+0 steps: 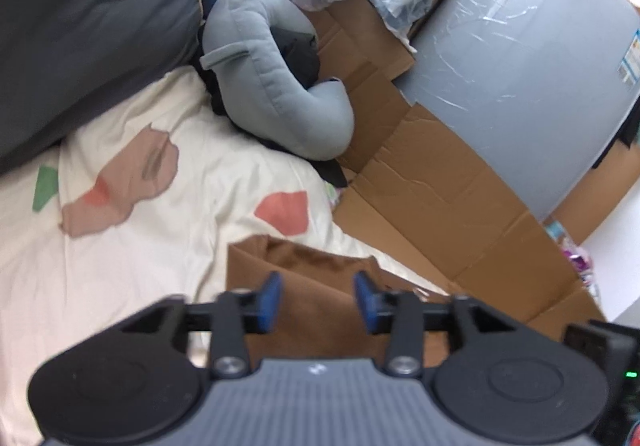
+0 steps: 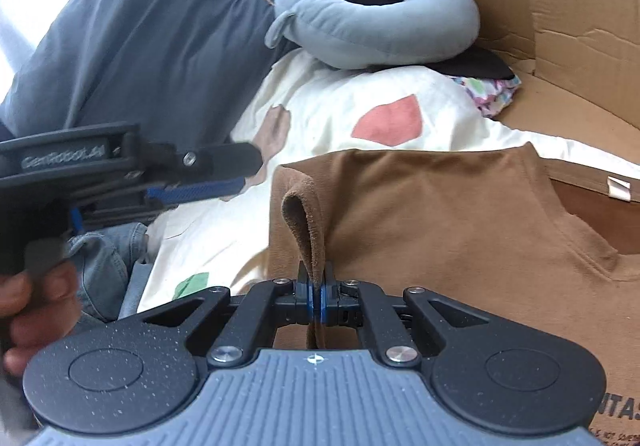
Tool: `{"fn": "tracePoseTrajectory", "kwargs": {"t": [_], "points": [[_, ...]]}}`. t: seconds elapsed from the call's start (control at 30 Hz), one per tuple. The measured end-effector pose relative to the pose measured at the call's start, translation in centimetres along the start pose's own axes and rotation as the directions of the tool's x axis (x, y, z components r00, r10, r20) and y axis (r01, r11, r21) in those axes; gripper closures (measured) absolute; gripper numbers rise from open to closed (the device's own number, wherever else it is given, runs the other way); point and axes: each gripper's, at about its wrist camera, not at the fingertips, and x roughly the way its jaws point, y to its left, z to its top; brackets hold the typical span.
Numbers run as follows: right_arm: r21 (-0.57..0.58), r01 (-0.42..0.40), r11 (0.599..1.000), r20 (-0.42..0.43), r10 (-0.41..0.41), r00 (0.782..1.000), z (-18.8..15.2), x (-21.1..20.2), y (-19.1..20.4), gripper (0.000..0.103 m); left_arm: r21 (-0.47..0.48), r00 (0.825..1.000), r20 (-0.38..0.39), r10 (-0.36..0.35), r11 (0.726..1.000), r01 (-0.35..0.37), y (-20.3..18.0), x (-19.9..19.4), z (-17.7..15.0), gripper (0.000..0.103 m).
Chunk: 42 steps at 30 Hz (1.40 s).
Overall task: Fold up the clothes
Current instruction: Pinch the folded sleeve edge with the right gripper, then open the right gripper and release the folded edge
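Nearest in the right wrist view, the right gripper point(image 2: 316, 300) is angling downward with its fingers pressing together on a raised fold of the brown T-shirt point(image 2: 460, 230), the pinched cloth standing up in a narrow loop between the blue pads. The shirt is lying flat on the cream bedsheet point(image 2: 328, 114), its long axis running from the camera's lower right, where printed letters are being cut off by the frame edge, up to the neckline and white label at the right. At the left, a person's hand point(image 2: 36, 306) is gripping the handle of the left gripper point(image 1: 318, 300), which is pointing across the bed; the hand is blurred and partly out of frame. In the left wrist view those fingers are standing apart over the shirt's edge, gripping nothing. Farther off, a grey U-shaped pillow point(image 1: 280, 86) is resting beside flattened cardboard point(image 1: 440, 198), with a dark grey cushion point(image 1: 92, 18) behind.
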Motion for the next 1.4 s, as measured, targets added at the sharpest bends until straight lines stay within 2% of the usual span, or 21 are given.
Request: {"fn": "tracePoseTrajectory", "kwargs": {"t": [0.1,0.2,0.37,0.43,0.53,0.57,0.6,0.63,0.67,0.93,1.0,1.03,1.1,1.23,1.3,1.4], "points": [[0.000,0.010,1.000,-0.007,-0.010,1.000,-0.2,-0.1,-0.5,0.101,0.048,0.999,-0.014,0.049,0.998,-0.048,0.4,2.5,0.6,0.050],[0.000,0.015,1.000,-0.017,-0.015,1.000,-0.4,-0.1,-0.9,0.101,0.045,0.997,-0.025,0.071,0.997,-0.070,1.1,4.5,1.4,0.049],[0.000,0.019,1.000,-0.024,-0.019,1.000,-0.5,-0.3,-1.2,0.101,0.061,0.988,-0.112,0.103,0.994,-0.096,1.6,8.2,2.5,0.048],[0.001,0.020,1.000,-0.023,-0.020,1.000,-0.5,-0.3,-1.3,0.101,0.082,0.982,-0.133,0.131,0.989,-0.121,1.6,9.5,2.8,0.050],[0.006,0.026,1.000,-0.025,-0.026,0.999,-0.4,-0.2,-1.7,0.101,0.071,0.978,-0.161,0.130,0.990,-0.119,1.8,10.7,3.0,0.056],[0.009,0.027,1.000,-0.026,-0.027,0.999,-0.4,-0.1,-1.8,0.101,0.091,0.975,-0.171,0.142,0.988,-0.128,1.7,11.1,3.0,0.066],[0.010,0.029,1.000,-0.026,-0.029,0.999,-0.4,-0.1,-1.9,0.101,0.118,0.970,-0.180,0.164,0.983,-0.144,1.5,11.3,2.9,0.082],[0.011,0.031,0.999,-0.025,-0.031,0.999,-0.4,-0.2,-2.0,0.101,0.140,0.965,-0.186,0.185,0.977,-0.160,1.3,11.5,2.9,0.092],[0.014,0.033,0.999,-0.025,-0.033,0.999,-0.4,-0.1,-2.2,0.101,0.147,0.962,-0.184,0.202,0.973,-0.176,1.4,11.5,3.0,0.095],[0.071,0.027,0.997,-0.036,-0.025,0.999,-0.6,0.6,-3.3,0.102,0.221,0.947,-0.171,0.273,0.947,-0.233,1.3,12.0,4.1,0.095],[0.088,0.039,0.995,-0.043,-0.035,0.998,-0.7,1.0,-3.8,0.102,0.166,0.950,-0.167,0.265,0.957,-0.238,1.8,12.1,4.5,0.084],[0.103,0.047,0.994,-0.048,-0.042,0.998,-0.8,1.2,-4.2,0.102,0.135,0.952,-0.160,0.259,0.962,-0.239,2.0,12.1,4.7,0.083],[0.133,0.065,0.989,-0.058,-0.058,0.997,-0.9,1.6,-5.0,0.102,0.075,0.965,-0.113,0.235,0.971,-0.228,2.3,10.9,5.0,0.067],[0.194,0.080,0.978,-0.080,-0.065,0.995,-1.4,2.0,-6.6,0.101,0.077,0.972,-0.074,0.223,0.973,-0.218,2.3,9.2,4.5,0.069],[0.212,0.084,0.974,-0.091,-0.066,0.994,-1.7,2.2,-7.1,0.101,0.086,0.972,-0.074,0.223,0.972,-0.217,2.5,8.8,3.9,0.080],[0.221,0.088,0.971,-0.101,-0.067,0.993,-2.0,2.3,-7.3,0.101,0.099,0.972,-0.072,0.222,0.972,-0.214,2.6,8.5,3.1,0.085]]}}
